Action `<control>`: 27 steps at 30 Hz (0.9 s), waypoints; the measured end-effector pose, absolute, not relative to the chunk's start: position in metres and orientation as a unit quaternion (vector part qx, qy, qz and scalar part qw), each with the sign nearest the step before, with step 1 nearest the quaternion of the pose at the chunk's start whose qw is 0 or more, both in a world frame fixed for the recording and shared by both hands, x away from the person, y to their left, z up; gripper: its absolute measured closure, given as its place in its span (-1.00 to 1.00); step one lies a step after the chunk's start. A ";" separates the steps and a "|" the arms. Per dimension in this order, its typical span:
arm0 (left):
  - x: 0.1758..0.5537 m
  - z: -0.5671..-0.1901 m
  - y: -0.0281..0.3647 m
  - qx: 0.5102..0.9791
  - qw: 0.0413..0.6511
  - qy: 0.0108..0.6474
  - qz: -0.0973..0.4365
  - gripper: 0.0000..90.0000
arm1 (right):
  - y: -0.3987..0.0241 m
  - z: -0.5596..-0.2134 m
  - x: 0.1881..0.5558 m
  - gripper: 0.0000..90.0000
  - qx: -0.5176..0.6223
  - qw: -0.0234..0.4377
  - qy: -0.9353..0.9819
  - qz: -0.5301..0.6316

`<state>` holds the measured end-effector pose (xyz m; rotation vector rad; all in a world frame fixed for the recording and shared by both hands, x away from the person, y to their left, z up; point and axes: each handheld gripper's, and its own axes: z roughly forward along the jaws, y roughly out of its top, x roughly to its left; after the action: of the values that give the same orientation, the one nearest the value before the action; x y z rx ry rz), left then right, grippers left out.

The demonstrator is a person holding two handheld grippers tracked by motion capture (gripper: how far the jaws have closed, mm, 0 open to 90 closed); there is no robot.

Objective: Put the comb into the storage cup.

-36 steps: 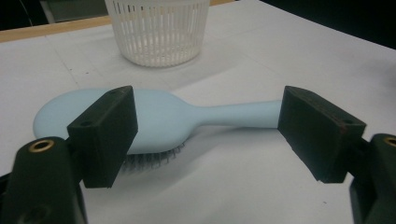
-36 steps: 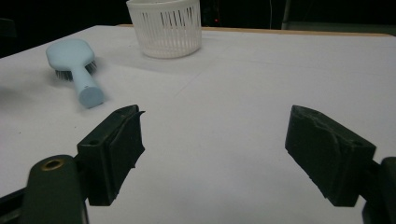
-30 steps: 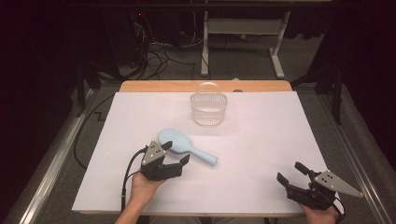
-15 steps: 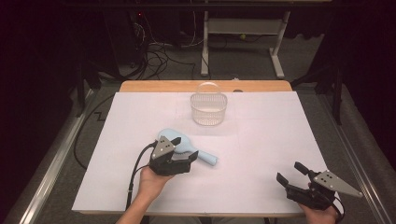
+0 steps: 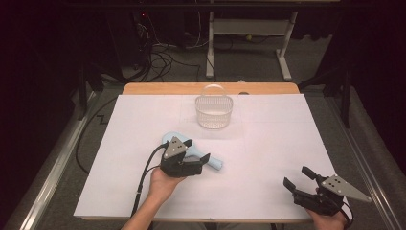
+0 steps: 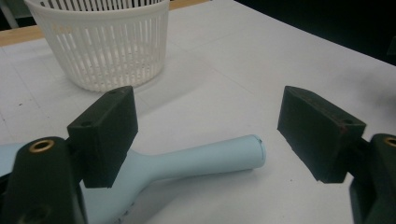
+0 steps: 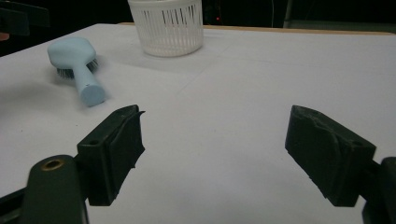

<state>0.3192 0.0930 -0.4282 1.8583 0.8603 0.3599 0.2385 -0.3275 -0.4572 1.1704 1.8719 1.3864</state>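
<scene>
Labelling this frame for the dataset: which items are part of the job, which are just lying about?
In play:
- light blue brush, lying on the white table sheet
- left gripper, jaws open over the brush handle
- white slotted basket, likely where it goes

Lying about:
- right gripper, open, idle at the near edge
- cables on the floor behind

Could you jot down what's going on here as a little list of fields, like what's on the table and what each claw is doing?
Surface: white table
Brush: light blue hairbrush, bristles down, lying flat
Basket: white slotted basket, upright, beyond the brush
Left gripper: left gripper, jaws open, over the brush handle, not gripping it
Right gripper: right gripper, jaws open, nothing between them, near the table's front right corner
</scene>
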 end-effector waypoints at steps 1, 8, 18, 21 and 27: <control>0.320 -0.427 0.092 0.772 0.506 0.356 0.150 -0.57 | -0.327 -0.457 0.239 -0.57 0.432 0.264 0.693 0.513; 0.324 -0.425 0.085 0.777 0.499 0.357 0.144 -0.57 | -0.327 -0.457 0.239 -0.57 0.432 0.264 0.693 0.513; 0.333 -0.417 0.073 0.796 0.470 0.355 0.143 -0.35 | -0.327 -0.458 0.239 -0.57 0.432 0.264 0.694 0.511; 0.340 -0.411 0.067 0.803 0.453 0.365 0.126 -0.35 | -0.327 -0.457 0.239 -0.57 0.433 0.264 0.694 0.511; 0.349 -0.402 0.058 0.816 0.435 0.370 0.091 -0.25 | -0.328 -0.458 0.239 -0.57 0.434 0.264 0.694 0.510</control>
<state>0.3485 0.0583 -0.4025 2.0309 0.9222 0.2277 0.2391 -0.3277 -0.4577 1.1731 1.8771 1.3780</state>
